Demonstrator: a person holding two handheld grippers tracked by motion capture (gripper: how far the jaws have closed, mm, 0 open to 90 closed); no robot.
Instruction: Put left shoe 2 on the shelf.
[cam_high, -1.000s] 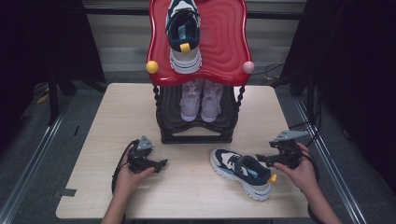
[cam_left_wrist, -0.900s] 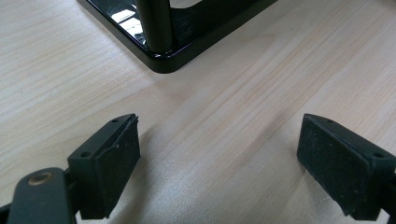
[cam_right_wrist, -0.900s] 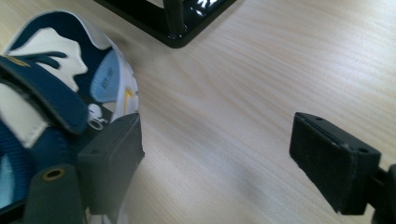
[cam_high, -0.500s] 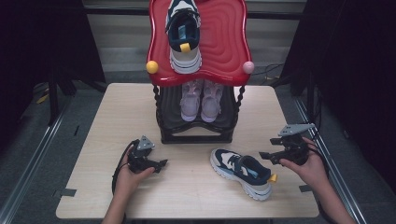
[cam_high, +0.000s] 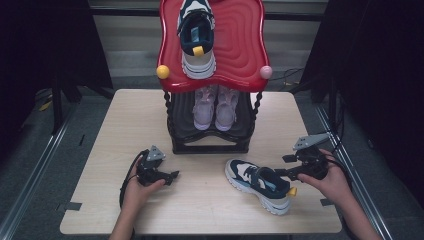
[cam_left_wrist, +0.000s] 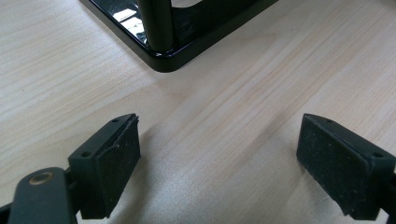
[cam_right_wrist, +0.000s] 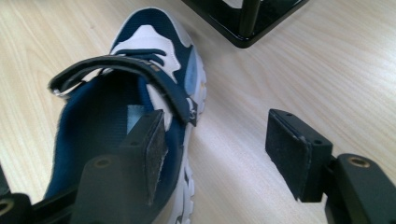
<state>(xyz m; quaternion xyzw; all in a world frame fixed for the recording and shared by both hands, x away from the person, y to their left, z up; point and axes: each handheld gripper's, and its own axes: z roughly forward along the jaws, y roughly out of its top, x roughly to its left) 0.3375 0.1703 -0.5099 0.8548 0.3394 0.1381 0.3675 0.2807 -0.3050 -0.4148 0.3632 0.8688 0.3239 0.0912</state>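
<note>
A navy and white sneaker (cam_high: 257, 184) with a yellow heel tab lies on the wooden table (cam_high: 125, 130), toe pointing to the rack. My right gripper (cam_high: 286, 166) is at its heel end. In the right gripper view this gripper (cam_right_wrist: 222, 149) has one jaw over the sneaker's (cam_right_wrist: 140, 93) opening and the other outside. The jaws have just been closing, with the shoe's side wall between them and neither pad pressing on it. My left gripper (cam_high: 171, 177) rests low on the table at the left, and its jaws (cam_left_wrist: 215, 158) stand wide open over bare wood.
A shoe rack stands mid-table with a red wavy top (cam_high: 235, 45) and a black base (cam_high: 210, 145). A matching sneaker (cam_high: 196, 35) lies on top, and a pink pair (cam_high: 215, 107) sits on the lower shelf. The base corner (cam_left_wrist: 163, 56) is just ahead of the left gripper.
My right gripper has lifted a little and drifted right at the sneaker's heel. Its jaws stand narrower than before. The left gripper has kept still.
</note>
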